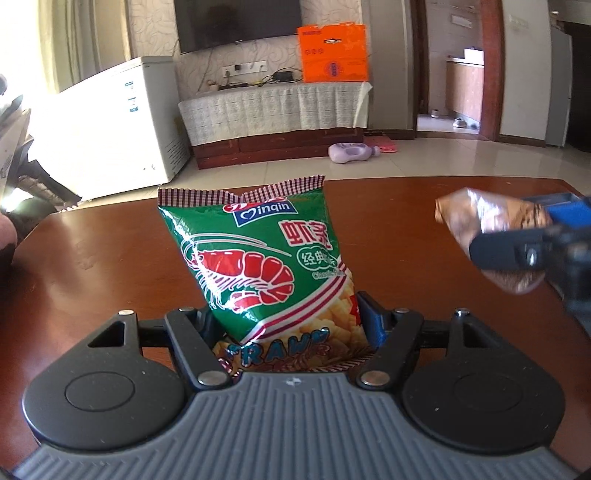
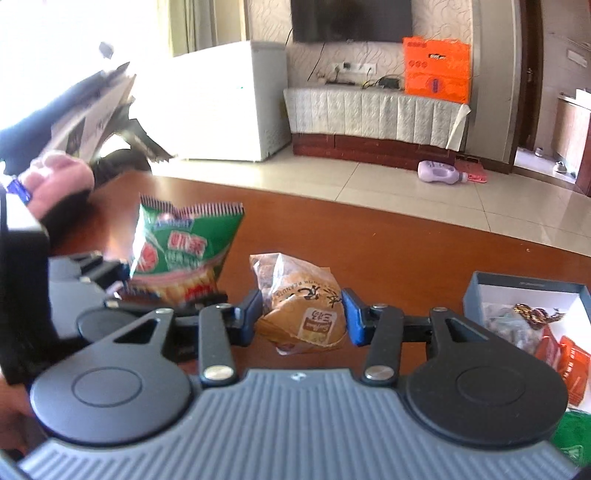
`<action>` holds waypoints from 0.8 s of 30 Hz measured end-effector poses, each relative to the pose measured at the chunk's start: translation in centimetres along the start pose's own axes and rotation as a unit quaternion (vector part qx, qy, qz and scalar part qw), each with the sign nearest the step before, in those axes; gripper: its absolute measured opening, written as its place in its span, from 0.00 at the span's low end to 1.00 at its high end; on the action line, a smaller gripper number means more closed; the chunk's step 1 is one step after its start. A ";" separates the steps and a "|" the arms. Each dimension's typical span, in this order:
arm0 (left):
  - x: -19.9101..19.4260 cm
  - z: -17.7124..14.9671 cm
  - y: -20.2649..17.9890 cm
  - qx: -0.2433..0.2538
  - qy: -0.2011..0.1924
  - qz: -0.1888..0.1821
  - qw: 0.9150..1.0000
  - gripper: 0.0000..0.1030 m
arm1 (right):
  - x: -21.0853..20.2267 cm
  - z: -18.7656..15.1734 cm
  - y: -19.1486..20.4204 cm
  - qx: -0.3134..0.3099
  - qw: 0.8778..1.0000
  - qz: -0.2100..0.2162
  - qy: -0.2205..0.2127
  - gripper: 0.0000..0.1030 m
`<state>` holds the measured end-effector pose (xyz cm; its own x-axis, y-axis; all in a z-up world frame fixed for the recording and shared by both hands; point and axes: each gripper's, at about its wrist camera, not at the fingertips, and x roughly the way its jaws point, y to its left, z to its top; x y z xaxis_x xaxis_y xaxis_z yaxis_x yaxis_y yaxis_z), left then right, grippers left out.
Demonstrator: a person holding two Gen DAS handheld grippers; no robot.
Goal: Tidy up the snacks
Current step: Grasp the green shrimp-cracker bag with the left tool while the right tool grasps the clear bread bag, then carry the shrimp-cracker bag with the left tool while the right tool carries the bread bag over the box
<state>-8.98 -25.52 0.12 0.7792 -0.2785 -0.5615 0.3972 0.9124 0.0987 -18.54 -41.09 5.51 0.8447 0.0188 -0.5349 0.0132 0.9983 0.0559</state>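
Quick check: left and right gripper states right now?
Left gripper: shut on the green prawn cracker bag.
Right gripper: shut on the tan peanut bag.

Behind your wooden table stood a white chest freezer and a wall-mounted television. An orange box rested on the cloth-draped cabinet; a lilac bottle lay on the tiled floor.

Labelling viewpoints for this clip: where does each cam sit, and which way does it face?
Left wrist: on the left gripper, facing along its fingers, which grip a green prawn-cracker bag; right gripper enters from the right.
Right wrist: on the right gripper, fingers around a peanut bag; left gripper and hand at left; box at right.
Shared: both bags, brown table, TV wall.
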 end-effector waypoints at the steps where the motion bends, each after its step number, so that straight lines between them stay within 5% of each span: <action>1: -0.3 -0.1 -0.4 0.003 -0.002 -0.002 1.000 0.73 | -0.3 0.0 -0.1 0.003 1.000 -0.001 -0.004 0.48; 24: -6.1 -0.2 -9.9 0.040 -0.036 -0.054 0.997 0.73 | -7.8 -1.8 -3.9 0.066 0.996 -0.019 -0.059 0.48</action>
<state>-17.77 -32.81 2.45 0.7612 -0.3976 -0.5124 0.5161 0.8498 0.1073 -26.16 -45.05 8.00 0.8990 -0.0323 -0.4367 0.1089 0.9824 0.1515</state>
